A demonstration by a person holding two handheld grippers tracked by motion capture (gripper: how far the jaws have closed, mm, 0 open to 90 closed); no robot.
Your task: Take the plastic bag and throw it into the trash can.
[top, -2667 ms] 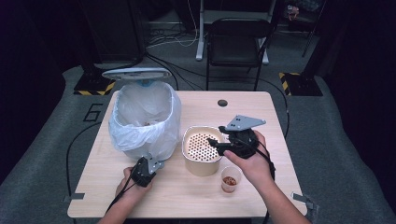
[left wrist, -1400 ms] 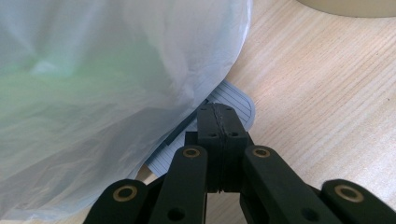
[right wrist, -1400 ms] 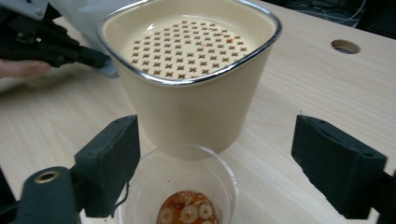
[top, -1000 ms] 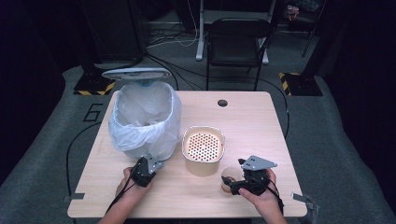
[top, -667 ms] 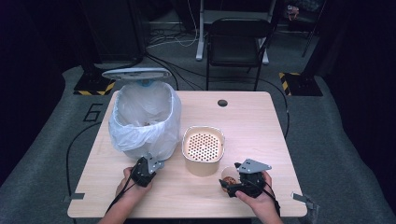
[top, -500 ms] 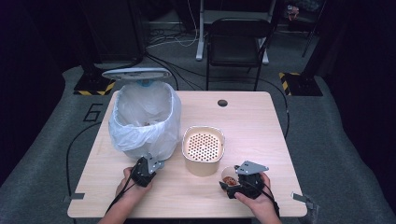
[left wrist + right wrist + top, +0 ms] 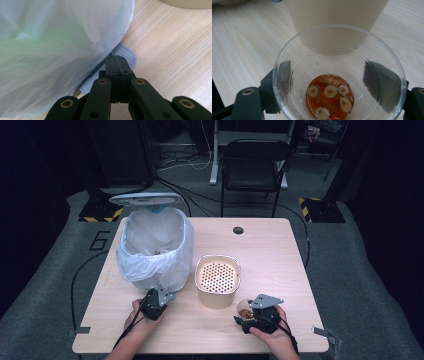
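The right gripper [image 7: 334,82], jaws spread around the clear plastic cup of reddish liquid and sliced rounds [image 7: 338,72], looks ready to clamp and lift it toward the beige perforated strainer tub [image 7: 217,281], while the left gripper [image 7: 116,67], pressed together, rests by the white-bagged bin's grey ribbed pedal [image 7: 122,53].

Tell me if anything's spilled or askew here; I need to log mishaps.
Nothing stands out. The cup is upright between the right gripper's jaws, its reddish liquid and slices inside. The strainer pot and lined bin stand upright, and the table around them looks dry.
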